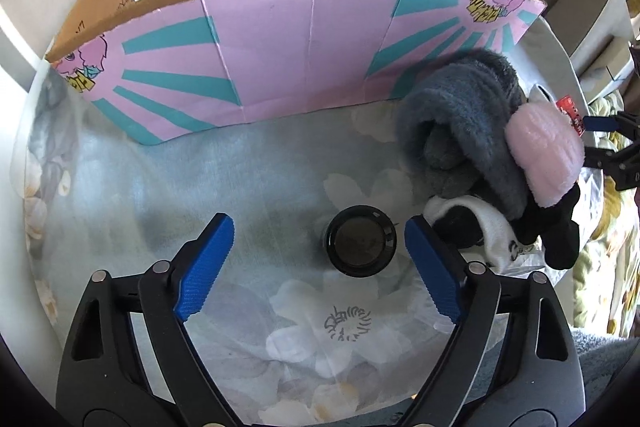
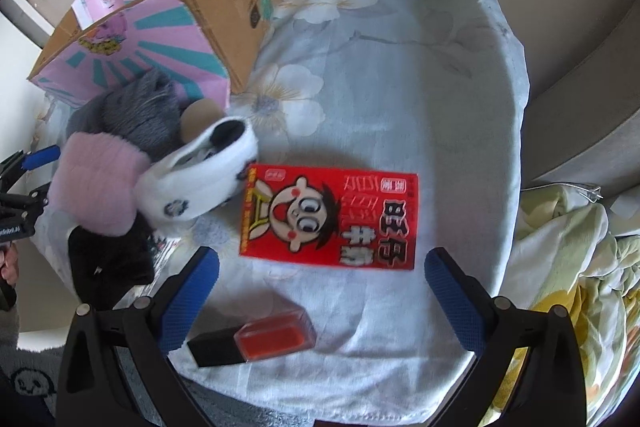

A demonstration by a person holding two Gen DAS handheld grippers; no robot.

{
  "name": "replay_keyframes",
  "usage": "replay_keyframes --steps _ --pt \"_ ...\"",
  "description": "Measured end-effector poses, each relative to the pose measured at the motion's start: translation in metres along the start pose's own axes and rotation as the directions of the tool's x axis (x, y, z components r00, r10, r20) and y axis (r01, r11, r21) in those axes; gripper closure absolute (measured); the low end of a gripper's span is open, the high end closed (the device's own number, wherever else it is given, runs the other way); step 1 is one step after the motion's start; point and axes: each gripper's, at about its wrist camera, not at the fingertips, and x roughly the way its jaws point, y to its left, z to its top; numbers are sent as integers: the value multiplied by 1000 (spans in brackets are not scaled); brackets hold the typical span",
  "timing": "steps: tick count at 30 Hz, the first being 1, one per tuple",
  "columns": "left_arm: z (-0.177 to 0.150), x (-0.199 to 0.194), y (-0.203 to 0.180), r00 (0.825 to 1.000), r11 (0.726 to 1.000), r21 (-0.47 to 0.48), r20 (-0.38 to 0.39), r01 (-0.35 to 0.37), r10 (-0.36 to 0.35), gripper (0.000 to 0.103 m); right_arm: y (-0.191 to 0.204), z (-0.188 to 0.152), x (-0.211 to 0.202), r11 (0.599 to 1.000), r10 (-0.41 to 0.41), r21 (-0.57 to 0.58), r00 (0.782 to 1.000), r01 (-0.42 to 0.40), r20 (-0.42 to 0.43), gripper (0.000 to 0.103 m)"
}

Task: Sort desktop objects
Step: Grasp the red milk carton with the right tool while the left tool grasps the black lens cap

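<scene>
Between my left gripper's [image 1: 319, 253] wide-apart blue fingers sits a small round black jar [image 1: 361, 246] on the flowery blue cloth [image 1: 160, 187], untouched; further right, my right gripper [image 2: 322, 281] spreads empty before a flat red snack packet [image 2: 330, 217]

One cardboard box [image 1: 304, 47], one red carton [image 2: 328, 219], one dark round jar [image 1: 360, 241], one red-capped stamp [image 2: 256, 341], one sock pile [image 1: 480, 147]
</scene>
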Motion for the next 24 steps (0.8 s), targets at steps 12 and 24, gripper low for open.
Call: replay_keyframes --steps 12,24 --pt "-6 5 -3 999 999 3 -12 45 -45 52 -2 5 10 999 -19 27 1000 19 3 15" --pt "-11 0 -10 1000 998 58 -10 25 -24 69 -2 -4 2 996 -52 71 999 51 16 16"
